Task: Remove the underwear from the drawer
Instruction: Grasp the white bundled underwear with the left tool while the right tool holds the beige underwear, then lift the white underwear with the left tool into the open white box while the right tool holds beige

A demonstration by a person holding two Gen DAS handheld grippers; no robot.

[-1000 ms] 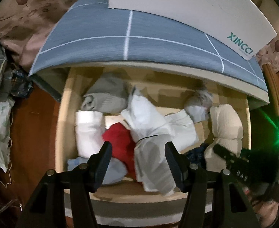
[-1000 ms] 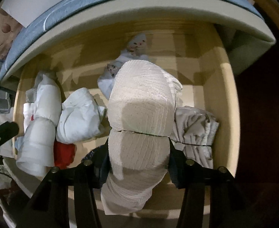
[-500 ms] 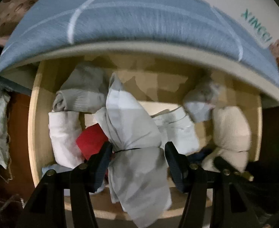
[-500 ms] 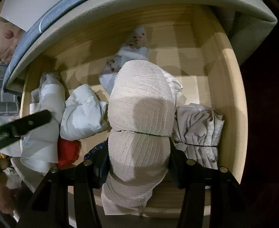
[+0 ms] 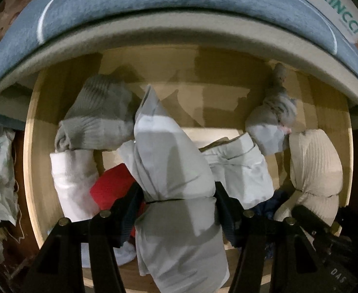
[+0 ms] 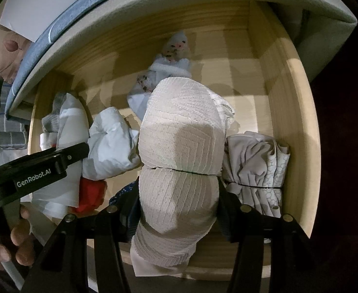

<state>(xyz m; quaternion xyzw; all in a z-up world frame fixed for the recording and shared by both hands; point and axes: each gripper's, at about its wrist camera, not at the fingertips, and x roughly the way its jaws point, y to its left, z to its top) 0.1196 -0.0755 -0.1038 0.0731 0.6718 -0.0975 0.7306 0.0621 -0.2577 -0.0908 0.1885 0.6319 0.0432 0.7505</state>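
- the right gripper (image 6: 179, 205) pinches a cream ribbed bundle (image 6: 179, 151) at its tied waist, above the near edge of the wooden drawer (image 6: 291, 127); it looks best lifted straight up, clear of the front wall.
- the left gripper (image 5: 177, 210) straddles a pale grey bundle (image 5: 171, 161) at its black tie; whether the pads press yet cannot be told, so a firm squeeze should come before any lift.
- both grippers point steeply down into the drawer, side by side, the person's hand (image 6: 13, 241) wrapped round the left handle.
- a red roll (image 5: 110, 188) lies just left of the grey bundle.
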